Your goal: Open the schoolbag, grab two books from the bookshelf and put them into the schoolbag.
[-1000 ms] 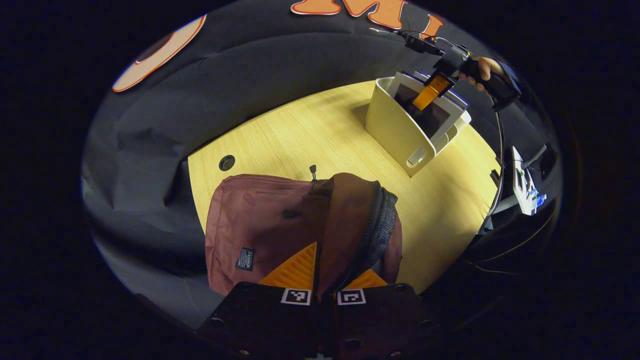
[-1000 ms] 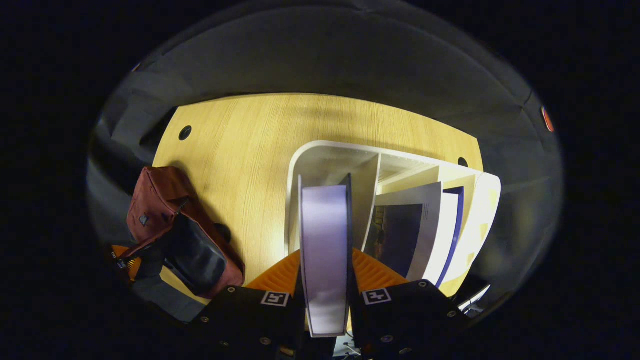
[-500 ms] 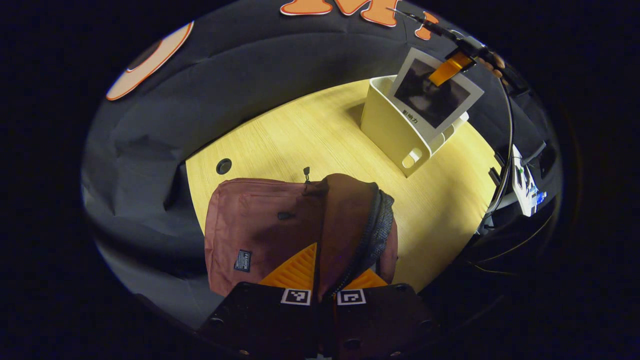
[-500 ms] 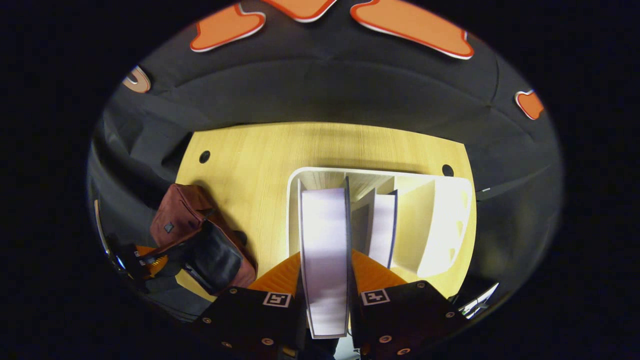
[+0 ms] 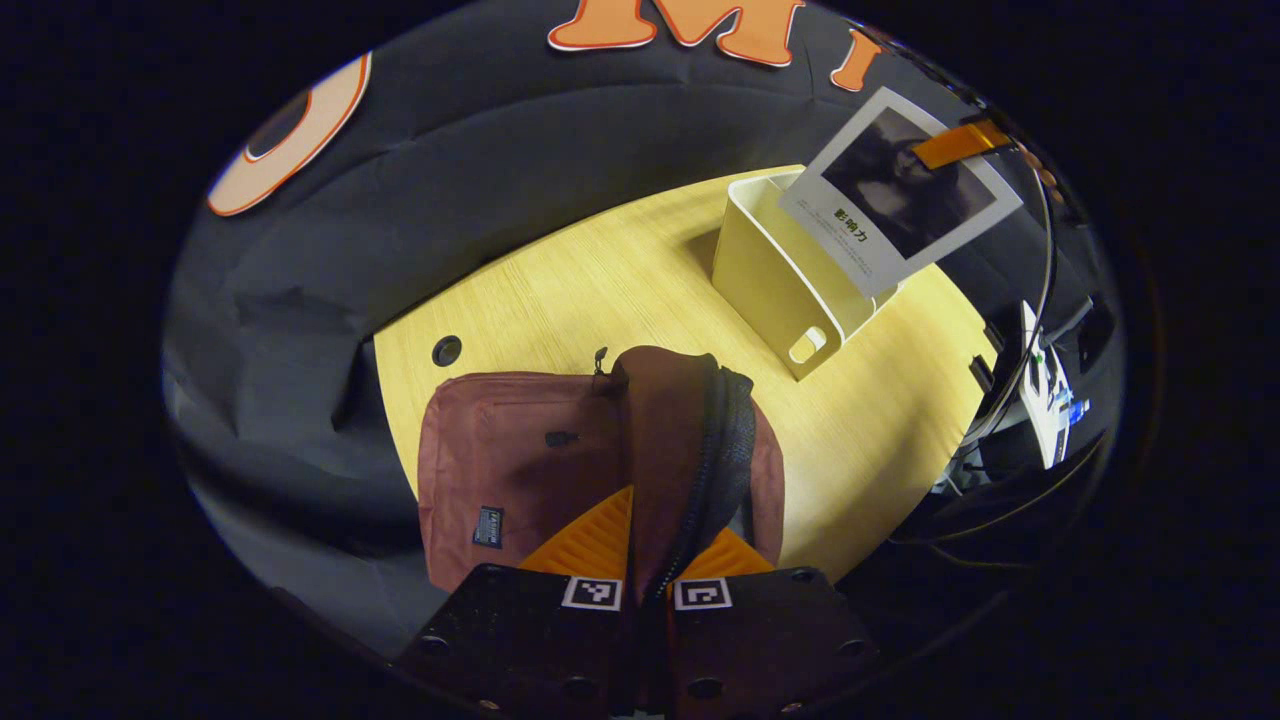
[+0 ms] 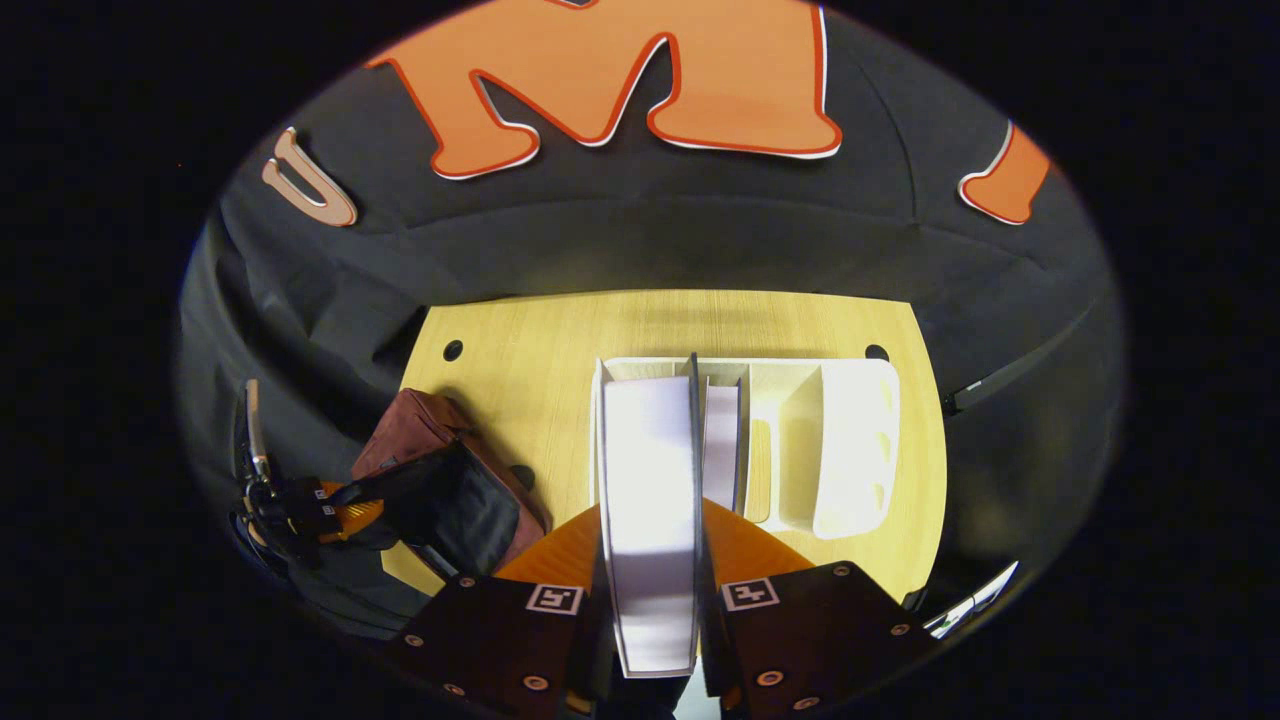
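A maroon schoolbag point(image 5: 530, 460) lies on the wooden table point(image 5: 620, 280). My left gripper point(image 5: 645, 545) is shut on its lifted flap point(image 5: 665, 440), holding the zipped mouth open. In the right gripper view the schoolbag point(image 6: 425, 450) gapes, showing its dark lining. My right gripper point(image 6: 650, 540) is shut on a white book point(image 6: 648, 500), edge-on between its fingers. In the left gripper view that book point(image 5: 900, 190) hangs tilted above the cream bookshelf point(image 5: 775, 275). Another book point(image 6: 722, 445) stands in the bookshelf point(image 6: 840, 440).
The table has round cable holes point(image 5: 447, 350) near its far edge. Off its right edge sit a white device and cables point(image 5: 1040, 385). Black cloth surrounds the table on all sides.
My right gripper has lifted the book up out of the bookshelf and drawn back from it. The left gripper keeps its hold on the bag flap, shifting slightly.
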